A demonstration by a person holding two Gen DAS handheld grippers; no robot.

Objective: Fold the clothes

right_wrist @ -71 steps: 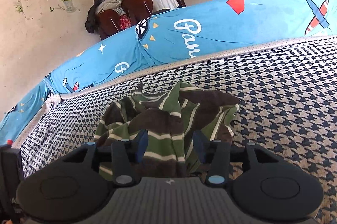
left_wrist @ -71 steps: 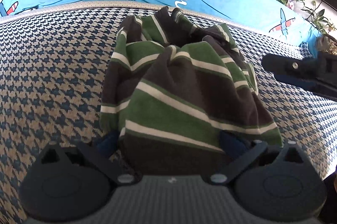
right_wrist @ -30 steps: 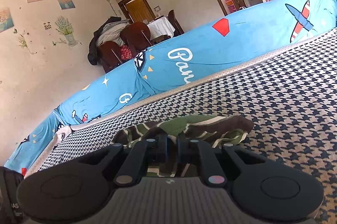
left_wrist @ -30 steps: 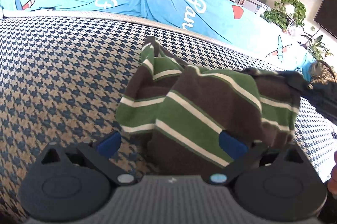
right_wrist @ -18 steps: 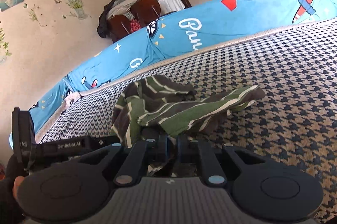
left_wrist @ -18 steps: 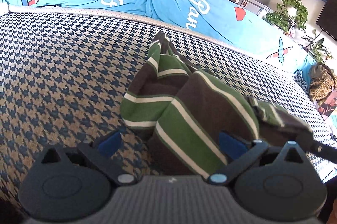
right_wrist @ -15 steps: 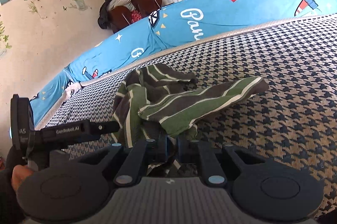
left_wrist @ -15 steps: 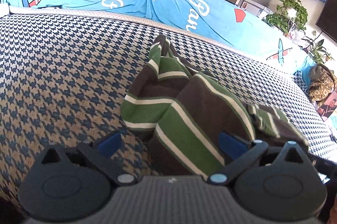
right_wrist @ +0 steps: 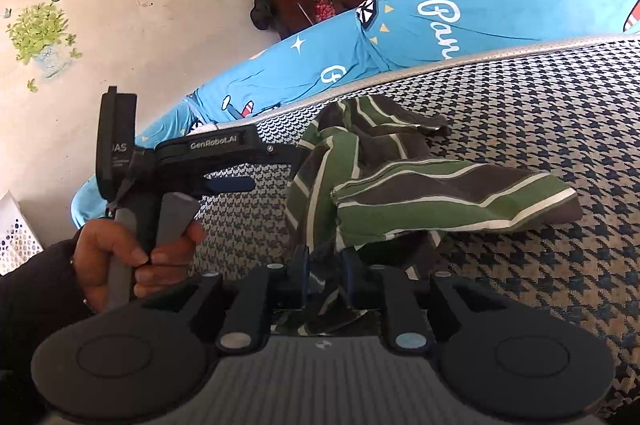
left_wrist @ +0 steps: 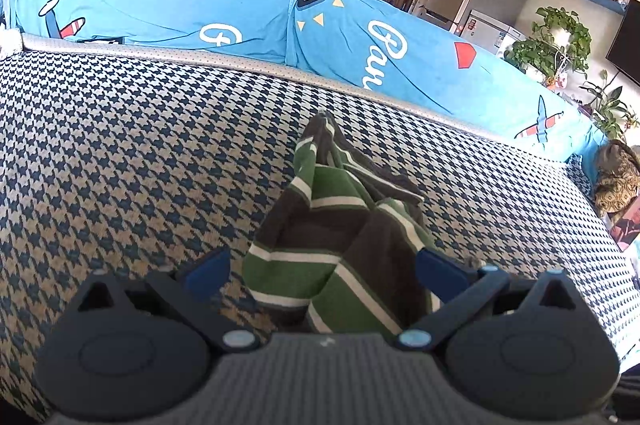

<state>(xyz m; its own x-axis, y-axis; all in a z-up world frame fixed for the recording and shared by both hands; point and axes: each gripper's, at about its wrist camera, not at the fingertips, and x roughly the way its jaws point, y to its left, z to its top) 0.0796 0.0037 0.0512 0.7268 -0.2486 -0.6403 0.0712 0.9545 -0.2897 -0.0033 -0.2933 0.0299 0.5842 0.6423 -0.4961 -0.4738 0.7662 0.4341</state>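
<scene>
The left gripper (left_wrist: pixel 322 267) held its jaws wide, gripping nothing; the striped garment (left_wrist: pixel 340 237) lay bunched between them on the houndstooth sofa seat (left_wrist: pixel 120 153), its long axis running away toward the blue cushions (left_wrist: pixel 240 13). The right gripper (right_wrist: pixel 325 267) had jaws opening, a fold still between them.

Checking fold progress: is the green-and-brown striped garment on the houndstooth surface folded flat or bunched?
Bunched. The green-and-brown striped garment sits in a rumpled heap on the houndstooth surface, one flap draped sideways, layers uneven.
</scene>
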